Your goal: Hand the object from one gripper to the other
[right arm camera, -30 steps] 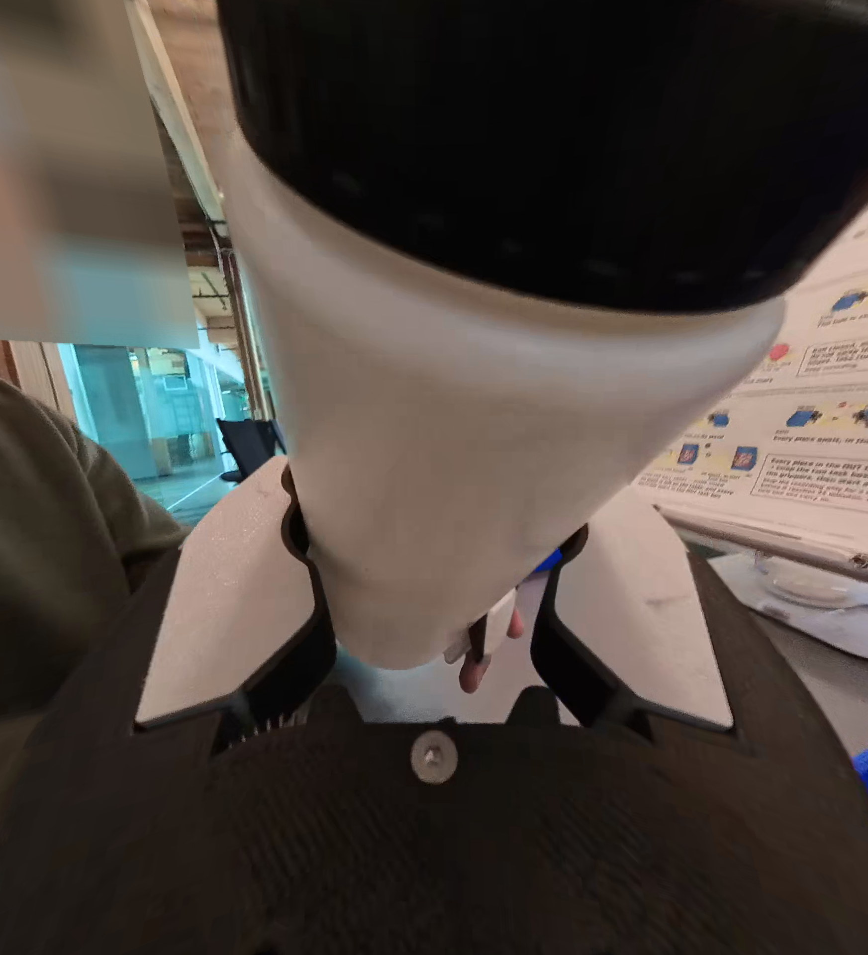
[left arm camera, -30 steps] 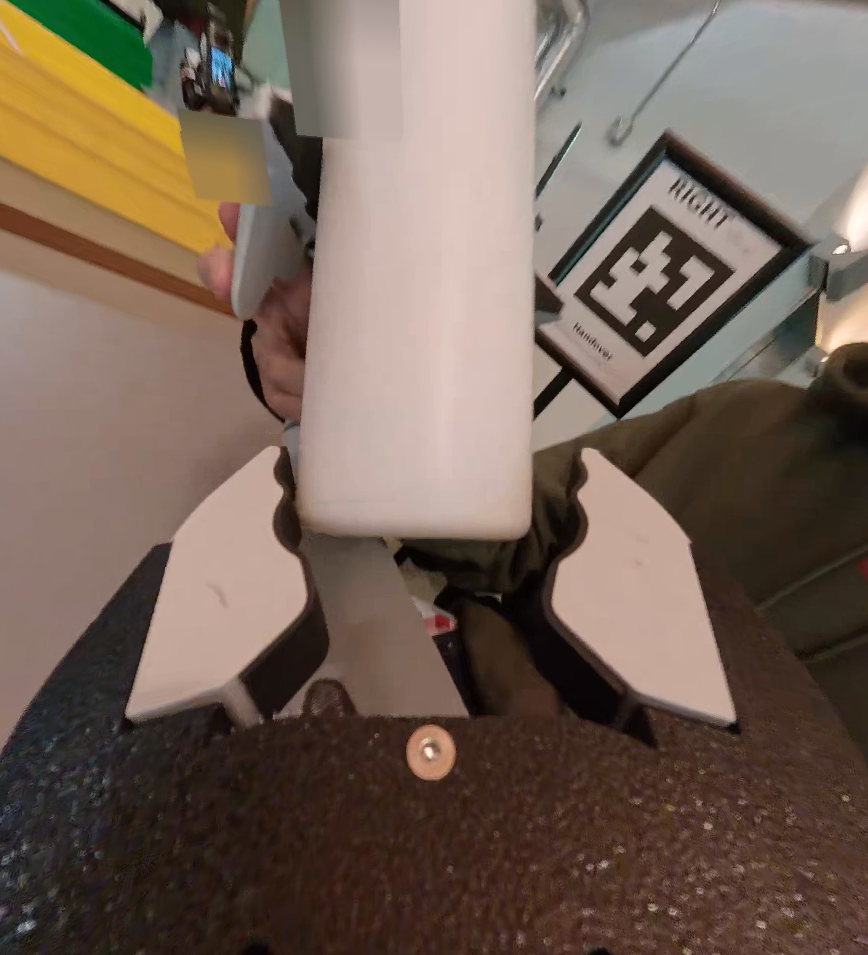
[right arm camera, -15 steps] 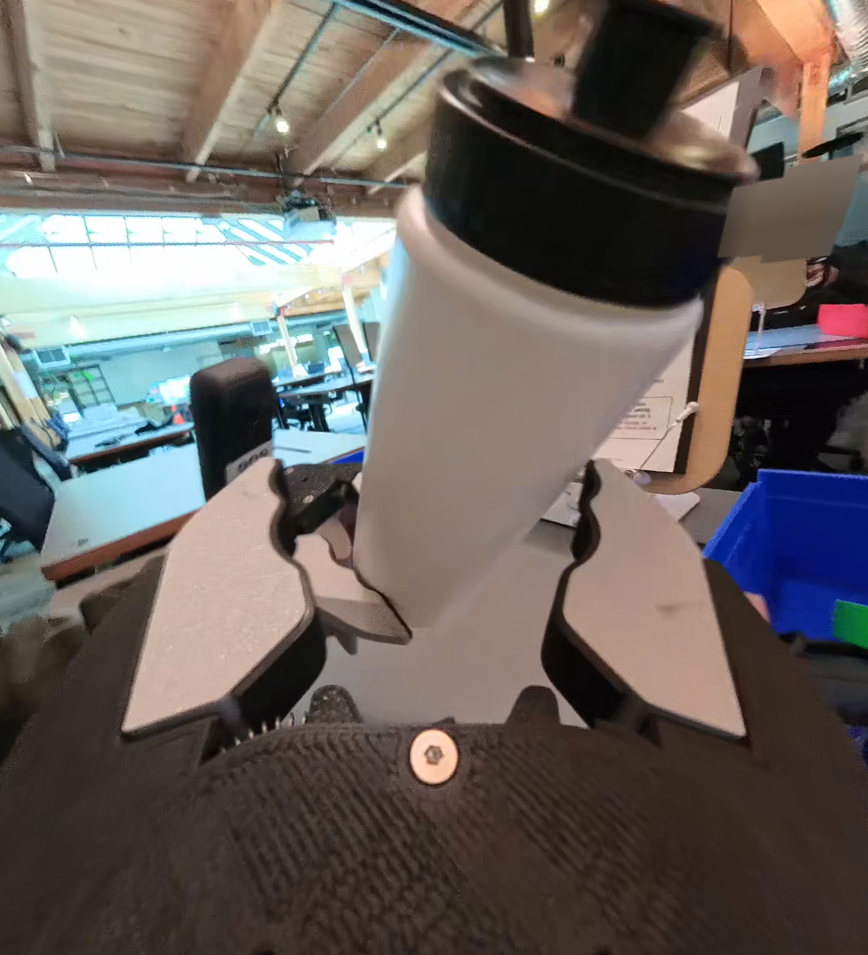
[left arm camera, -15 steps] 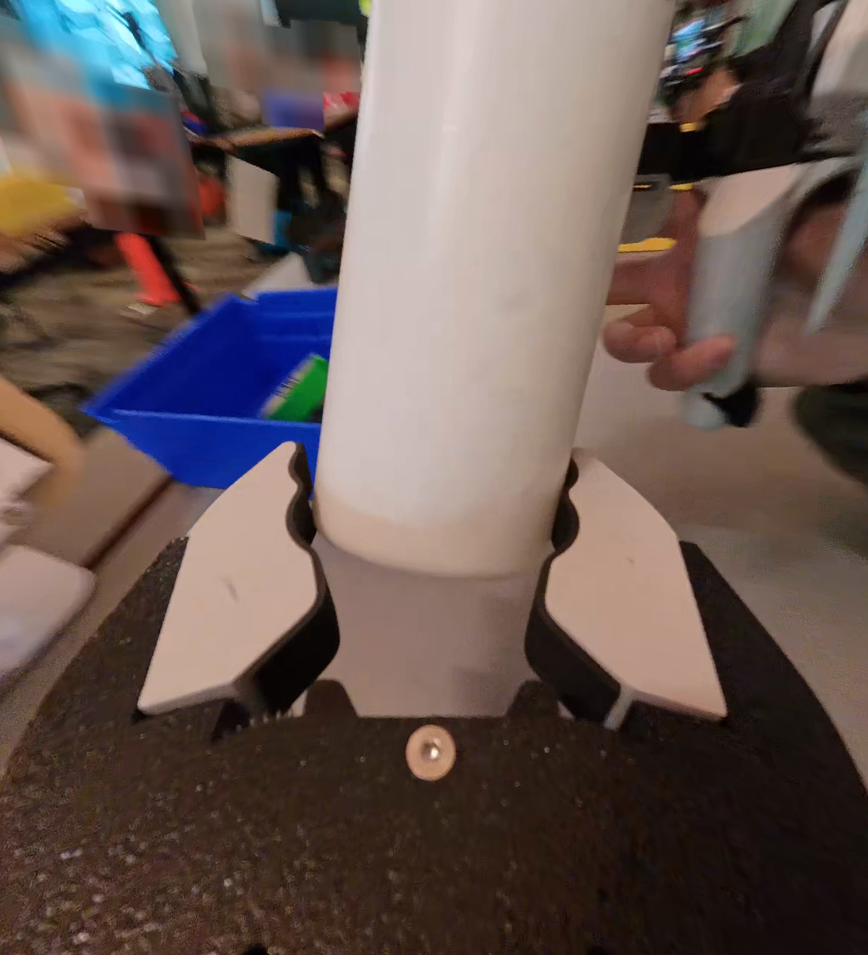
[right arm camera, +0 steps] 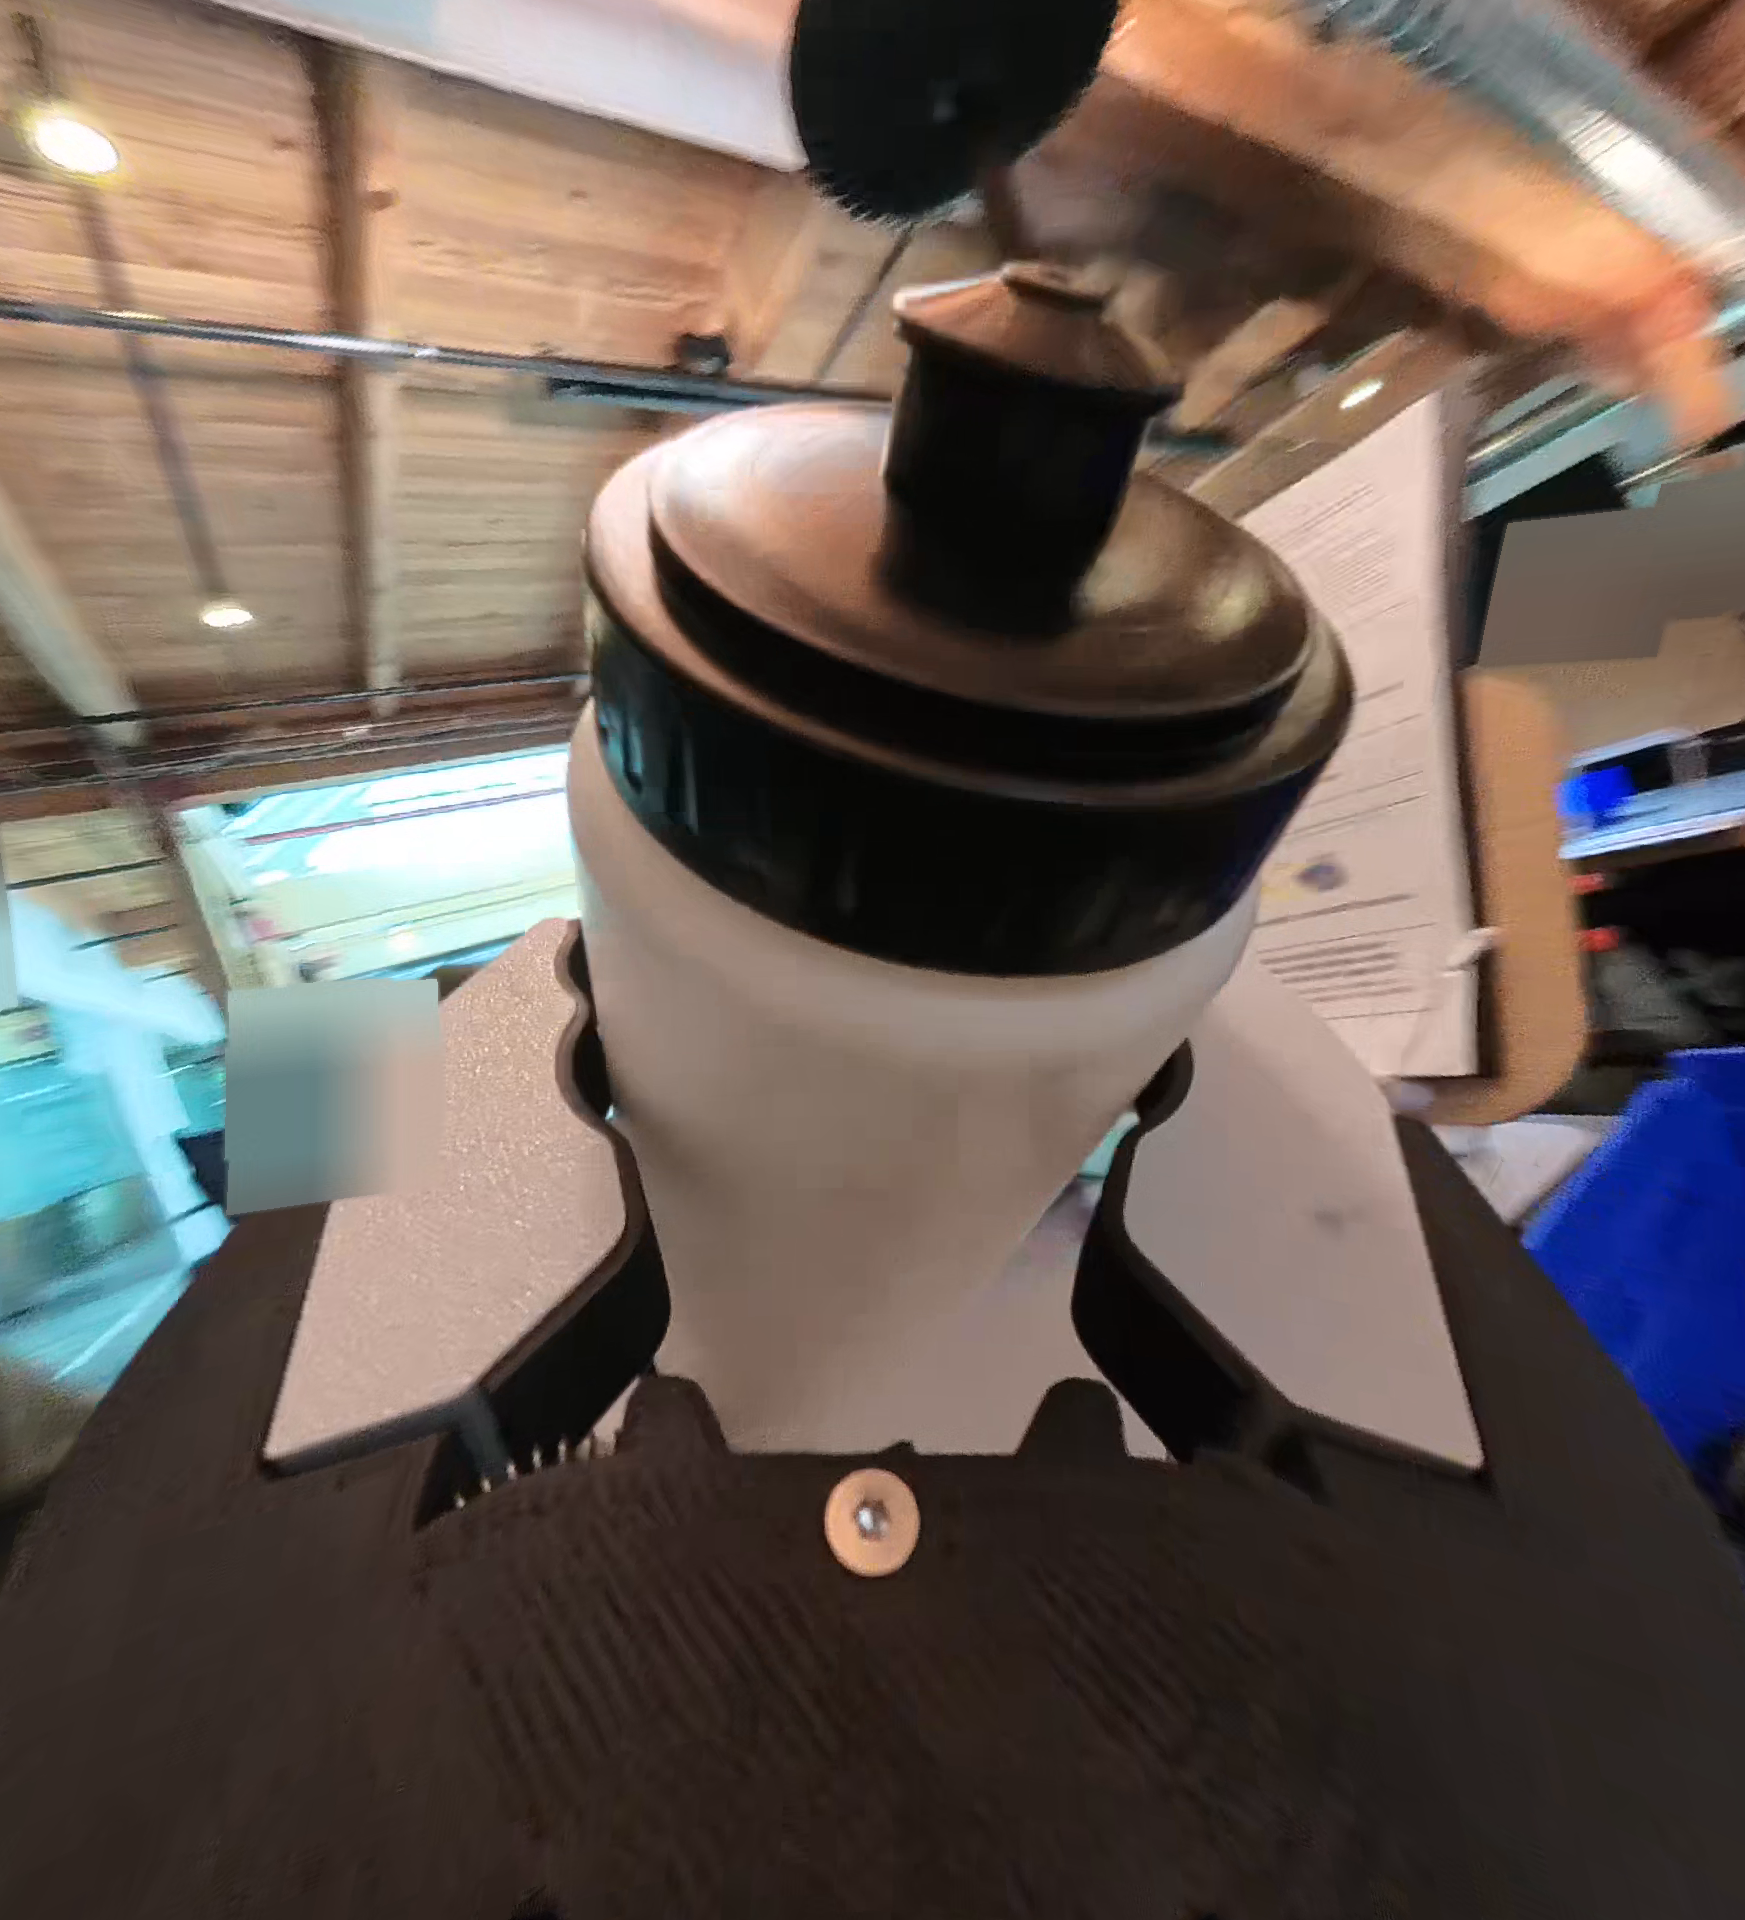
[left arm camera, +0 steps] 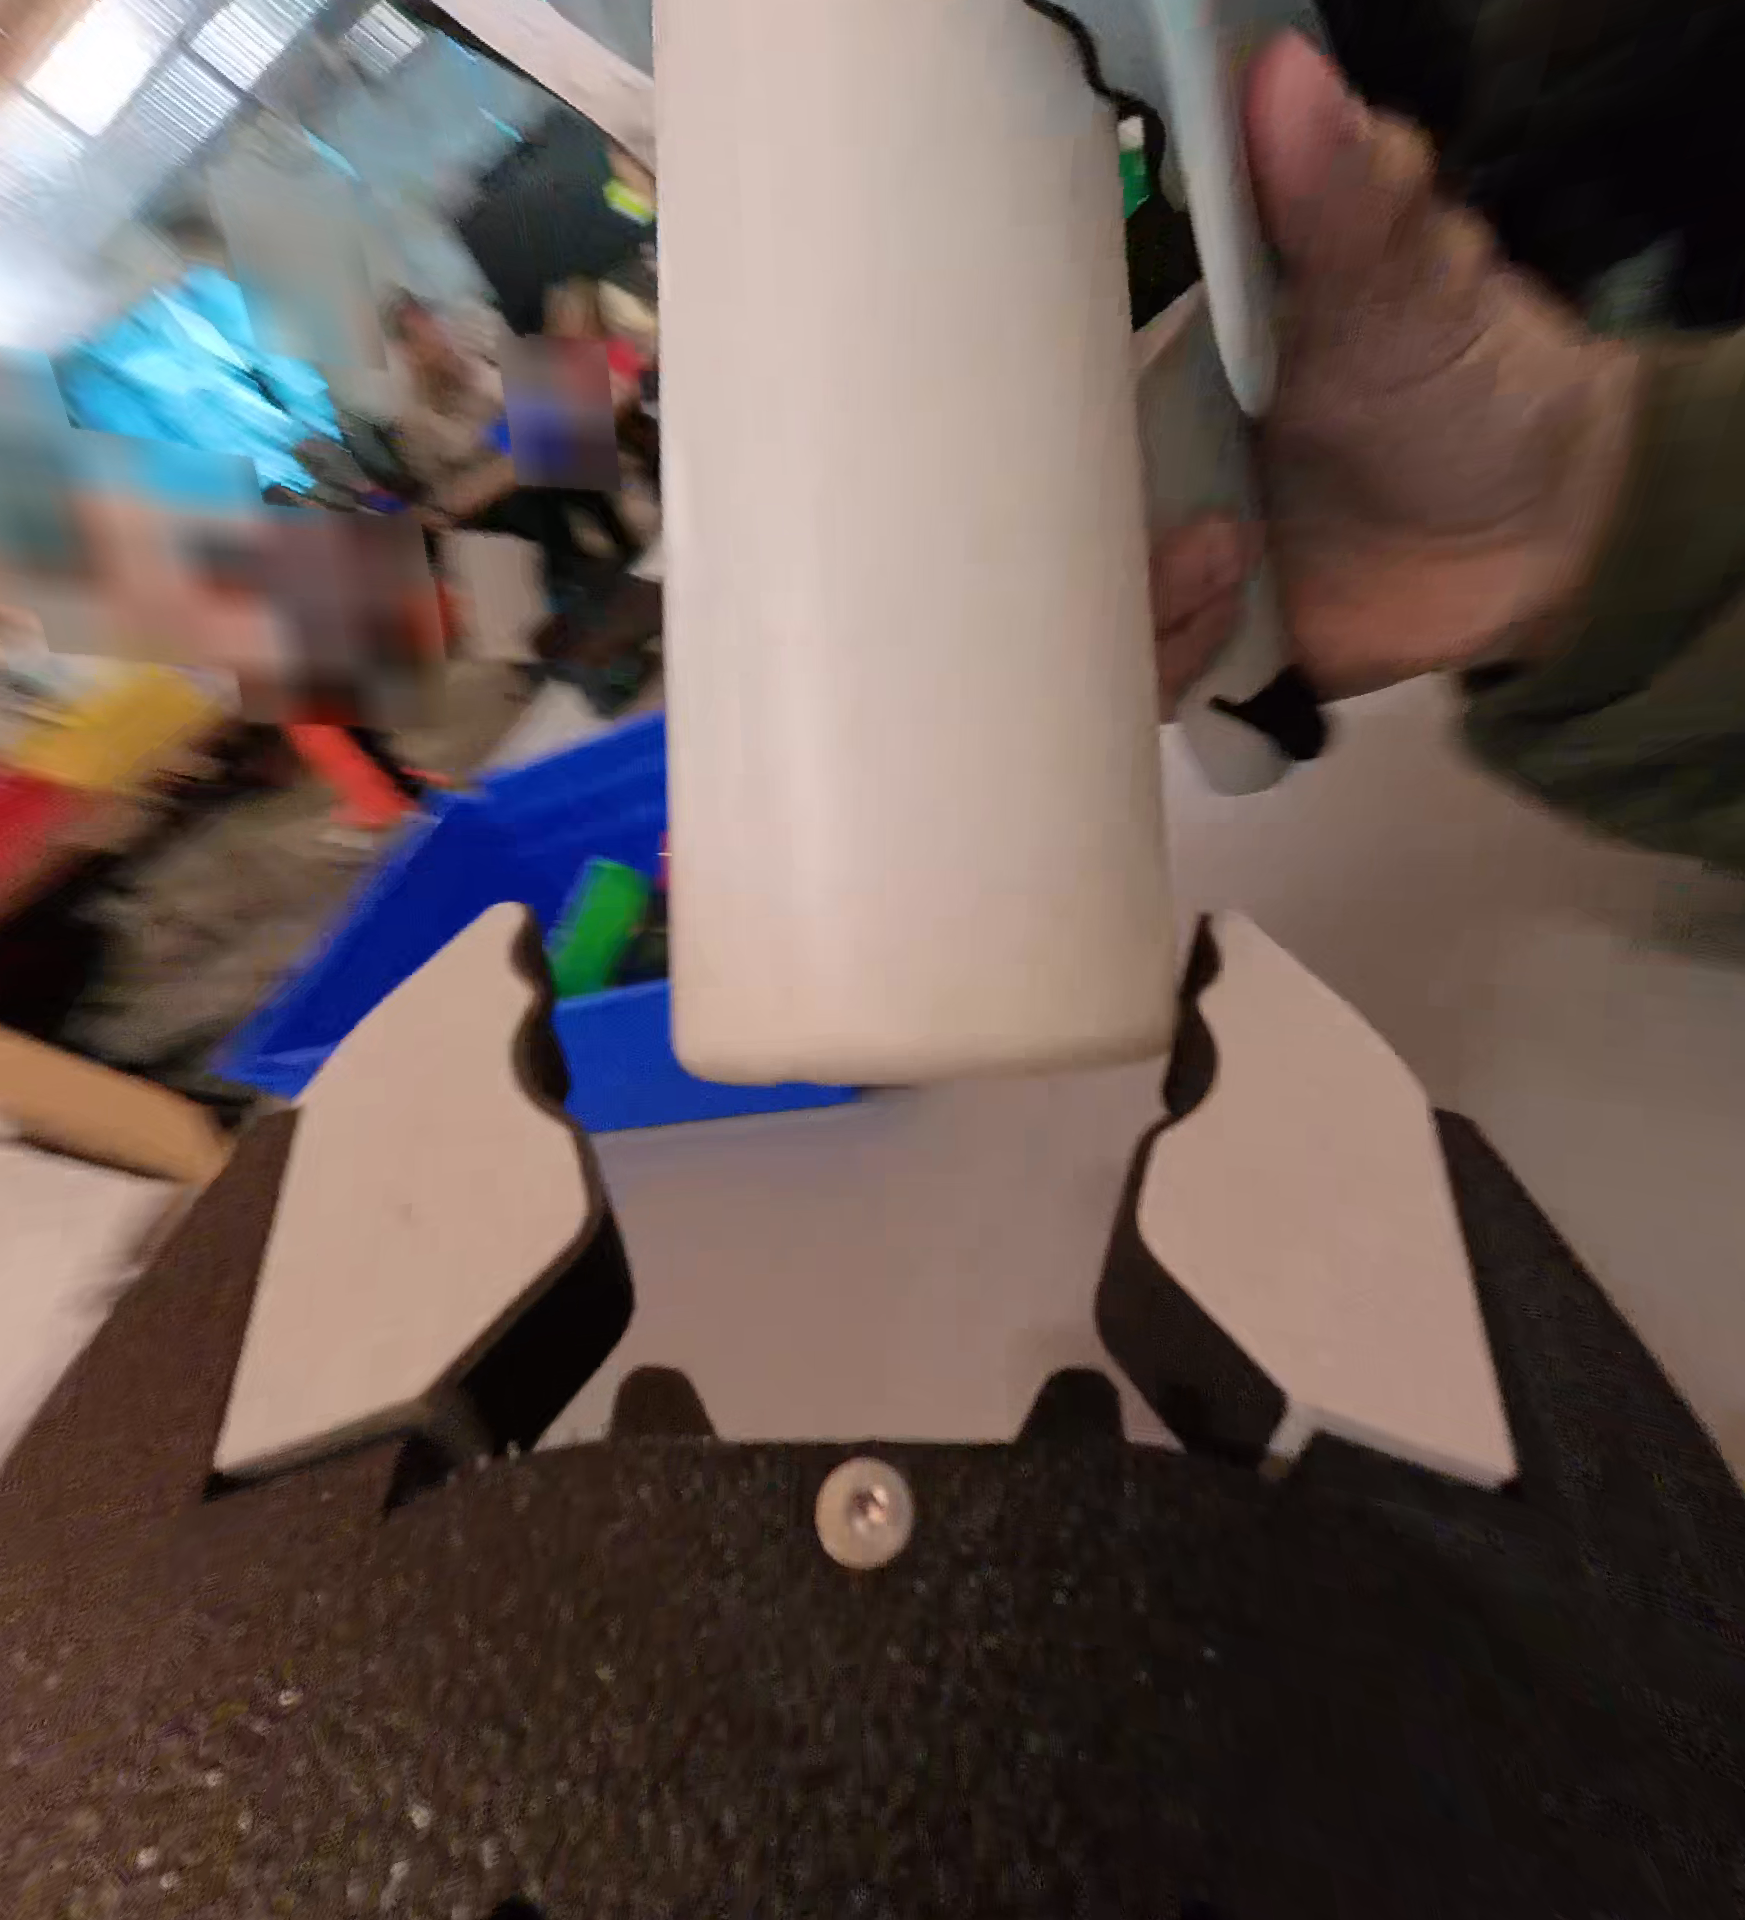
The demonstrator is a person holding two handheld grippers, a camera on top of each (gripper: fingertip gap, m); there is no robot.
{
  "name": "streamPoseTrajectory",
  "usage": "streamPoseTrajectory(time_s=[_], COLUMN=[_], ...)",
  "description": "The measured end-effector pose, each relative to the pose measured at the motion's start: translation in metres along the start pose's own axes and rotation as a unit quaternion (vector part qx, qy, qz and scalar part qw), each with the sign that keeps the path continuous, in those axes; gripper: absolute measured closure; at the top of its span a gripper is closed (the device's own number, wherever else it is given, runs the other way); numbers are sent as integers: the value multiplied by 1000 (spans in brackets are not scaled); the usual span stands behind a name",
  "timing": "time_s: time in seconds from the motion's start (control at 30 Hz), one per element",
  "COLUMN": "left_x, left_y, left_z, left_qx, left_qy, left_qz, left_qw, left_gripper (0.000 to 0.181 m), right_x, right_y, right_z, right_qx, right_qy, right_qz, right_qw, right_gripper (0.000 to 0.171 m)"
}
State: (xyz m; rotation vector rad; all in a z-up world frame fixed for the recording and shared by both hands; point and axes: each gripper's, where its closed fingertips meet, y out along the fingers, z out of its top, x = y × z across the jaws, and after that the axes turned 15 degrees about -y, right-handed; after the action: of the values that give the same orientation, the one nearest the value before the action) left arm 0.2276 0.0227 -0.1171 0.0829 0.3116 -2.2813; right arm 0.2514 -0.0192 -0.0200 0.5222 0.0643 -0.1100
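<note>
A white bottle [left arm camera: 899, 571] with a black cap [right arm camera: 951, 779] stands between both grippers. My right gripper [right arm camera: 878, 997] is shut on the white body [right arm camera: 878, 1143] just below the cap. In the left wrist view the bottle's flat bottom end hangs between my left gripper's [left arm camera: 863, 920] open fingers. The left finger [left arm camera: 411, 1195] stands clear of it. The right finger's tip [left arm camera: 1263, 1195] is at its edge. A hand [left arm camera: 1419, 416] holds the right gripper's handle beside the bottle.
A blue bin [left arm camera: 494, 883] with a green item [left arm camera: 598, 925] sits on the grey table [left arm camera: 1522, 1039] behind the bottle. It also shows at the right in the right wrist view [right arm camera: 1678, 1247]. Printed sheets on a board [right arm camera: 1367, 779] stand behind. The background is motion-blurred.
Half a second ago my left gripper was shut on the bottle's base and the right was open. Now the right is shut on it and the left has opened. Both views have swung.
</note>
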Motion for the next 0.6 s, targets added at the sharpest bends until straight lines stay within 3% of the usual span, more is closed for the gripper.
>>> streamPoseTrajectory(time_s=[0.07, 0.27, 0.4, 0.47, 0.6], left_x=[16, 61, 69, 74, 69], left_y=[-7, -22, -8, -3, 3], left_z=[-2, -14, -38, -39, -35], left_qx=[-30, -86, -128, -117, -93], left_qy=[-69, -150, -143, -120, -96], left_qz=[-89, -263, -265, -264, -243], left_qw=[993, 949, 945, 950, 961], left_gripper=[60, 67, 71, 83, 85], right_x=[-10, -53, -71, -77, -79], right_y=[-7, -3, 12, 17, 18], right_z=[-3, -42, -53, -61, -59], right_qx=[-9, -93, -98, -107, -107], right_qy=[4, -45, -34, -44, -90], right_qz=[55, 180, 206, 212, 207], right_qw=[998, 978, 973, 970, 968], right_gripper=[70, 71, 71, 71, 71])
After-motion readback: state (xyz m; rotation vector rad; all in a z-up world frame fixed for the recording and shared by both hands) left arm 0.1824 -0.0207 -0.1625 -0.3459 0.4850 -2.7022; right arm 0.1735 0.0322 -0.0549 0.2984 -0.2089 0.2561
